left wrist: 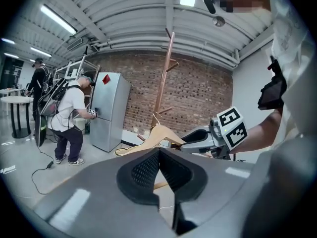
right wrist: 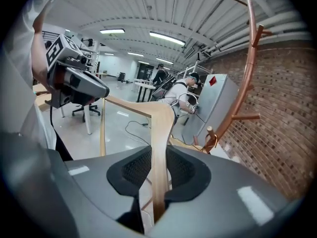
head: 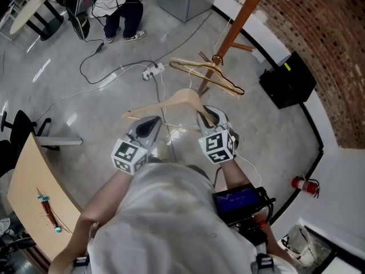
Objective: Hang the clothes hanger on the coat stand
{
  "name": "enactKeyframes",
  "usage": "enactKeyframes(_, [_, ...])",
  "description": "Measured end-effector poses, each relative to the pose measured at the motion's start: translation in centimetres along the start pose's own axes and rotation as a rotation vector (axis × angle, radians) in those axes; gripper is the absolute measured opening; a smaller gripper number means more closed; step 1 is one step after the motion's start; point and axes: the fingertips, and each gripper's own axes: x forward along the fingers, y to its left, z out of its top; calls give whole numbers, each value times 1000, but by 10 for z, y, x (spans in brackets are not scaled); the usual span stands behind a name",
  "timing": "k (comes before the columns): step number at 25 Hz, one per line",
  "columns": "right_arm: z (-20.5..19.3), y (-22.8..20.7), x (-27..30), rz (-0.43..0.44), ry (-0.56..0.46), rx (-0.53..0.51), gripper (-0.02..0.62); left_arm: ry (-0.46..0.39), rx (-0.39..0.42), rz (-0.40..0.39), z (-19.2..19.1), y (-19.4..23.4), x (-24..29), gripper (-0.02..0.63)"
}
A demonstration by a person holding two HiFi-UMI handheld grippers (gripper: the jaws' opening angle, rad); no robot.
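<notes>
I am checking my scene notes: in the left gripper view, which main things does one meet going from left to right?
Person in a white shirt → tall grey refrigerator → thin copper-coloured coat stand → right gripper gripping the pale wooden clothes hanger.

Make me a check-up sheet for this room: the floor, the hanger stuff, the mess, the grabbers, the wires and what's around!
Surface: shiny grey floor, no worktable in use.
Job's things: pale wooden hanger held in the air; coat stand ahead.
Clutter: another hanger already hanging low on the stand; black box; fire extinguisher.
Grippers: right gripper shut on the pale hanger's arm; left gripper shut, empty.
Cables: power strip with wires trailing across the floor.
Surroundings: brick wall, grey fridge, a person beside it.
</notes>
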Motion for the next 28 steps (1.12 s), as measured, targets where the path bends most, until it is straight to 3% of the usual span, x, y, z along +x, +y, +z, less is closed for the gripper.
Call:
enactKeyframes(7, [1,-29,19,-159,61,21,104,17,11,-94,12,46,29,2])
enactKeyframes(15, [-25,-50,20,-279,140,83,105,47,29,-196,7,55,51,2])
enactKeyframes(22, [-39,-67,30,-313,180,107,106,66,43,-225,14,56,60,2])
enactKeyframes(28, [-51,-72,46,-296,191,79,106,83,48,-195,16,55,71,2])
